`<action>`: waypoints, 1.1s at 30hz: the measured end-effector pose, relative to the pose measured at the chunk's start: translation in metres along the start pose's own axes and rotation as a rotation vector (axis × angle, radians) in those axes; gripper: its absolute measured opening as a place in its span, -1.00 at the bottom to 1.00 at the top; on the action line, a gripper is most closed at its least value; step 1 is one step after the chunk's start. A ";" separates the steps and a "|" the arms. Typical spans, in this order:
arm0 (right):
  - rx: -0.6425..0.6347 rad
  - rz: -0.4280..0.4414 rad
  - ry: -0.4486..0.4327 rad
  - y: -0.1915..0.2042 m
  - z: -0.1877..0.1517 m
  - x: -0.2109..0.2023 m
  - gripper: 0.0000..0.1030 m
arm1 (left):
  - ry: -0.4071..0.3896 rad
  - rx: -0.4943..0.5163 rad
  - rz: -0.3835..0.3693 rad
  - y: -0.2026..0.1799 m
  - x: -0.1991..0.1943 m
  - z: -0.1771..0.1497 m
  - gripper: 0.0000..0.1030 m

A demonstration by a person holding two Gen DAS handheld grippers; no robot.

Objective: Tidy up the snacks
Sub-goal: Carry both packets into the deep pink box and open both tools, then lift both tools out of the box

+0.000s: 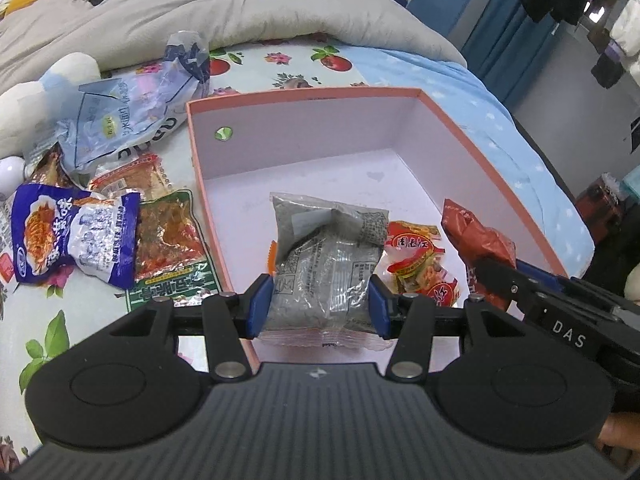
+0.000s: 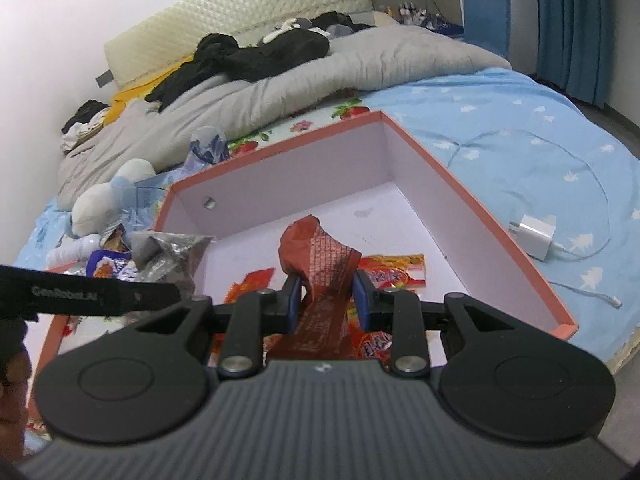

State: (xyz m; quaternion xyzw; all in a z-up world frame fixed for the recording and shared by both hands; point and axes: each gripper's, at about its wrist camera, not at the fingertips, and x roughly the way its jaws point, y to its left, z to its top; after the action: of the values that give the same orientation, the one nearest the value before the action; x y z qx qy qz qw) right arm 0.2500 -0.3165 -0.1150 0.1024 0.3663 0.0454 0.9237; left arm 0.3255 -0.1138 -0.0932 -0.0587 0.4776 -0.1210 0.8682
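Hovering over the pink-rimmed cardboard box [image 1: 304, 96]: left gripper [image 1: 318, 304] clamped on a soft, crinkly grey foil snack packet [image 1: 324, 264], right gripper [image 2: 326, 300] pinching a light, slippery red-brown wrapper [image 2: 320, 256] mid-body.

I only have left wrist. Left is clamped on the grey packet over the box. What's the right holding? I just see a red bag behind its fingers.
Observer: The right gripper is shut on the red-brown packet, pinched low so its top stands up above the fingers.
Operator: Anything on the bed past the box's right wall?
Observer: Yes, a white charger plug with its cable looped on the blue sheet, beside the box.
Operator: What's under the right gripper?
Observer: Red and yellow snack packs on the box floor.
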 end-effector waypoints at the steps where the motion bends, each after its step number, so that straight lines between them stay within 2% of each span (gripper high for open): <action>1: 0.004 -0.002 0.003 -0.002 -0.001 0.001 -0.38 | 0.004 0.005 -0.002 -0.001 0.002 0.001 0.09; 5: 0.020 -0.003 0.011 -0.005 -0.002 0.001 -0.31 | 0.012 0.009 -0.013 -0.004 0.005 0.001 0.11; 7: 0.015 0.006 0.007 -0.003 -0.002 -0.003 -0.09 | 0.001 0.003 -0.018 -0.005 0.001 0.001 0.24; 9: 0.009 0.007 -0.009 -0.001 -0.002 -0.008 0.02 | -0.015 0.004 -0.020 -0.006 -0.005 0.000 0.28; 19: -0.006 0.026 -0.070 0.018 -0.009 -0.052 0.02 | -0.098 0.017 -0.025 -0.006 -0.065 -0.018 0.28; 33: -0.045 0.066 -0.134 0.059 -0.037 -0.116 0.02 | -0.183 0.000 -0.015 0.010 -0.155 -0.079 0.28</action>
State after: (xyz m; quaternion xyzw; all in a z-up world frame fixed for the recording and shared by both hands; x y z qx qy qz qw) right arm 0.1397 -0.2718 -0.0511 0.0965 0.2990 0.0773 0.9462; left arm 0.1807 -0.0620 -0.0111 -0.0732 0.3956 -0.1216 0.9074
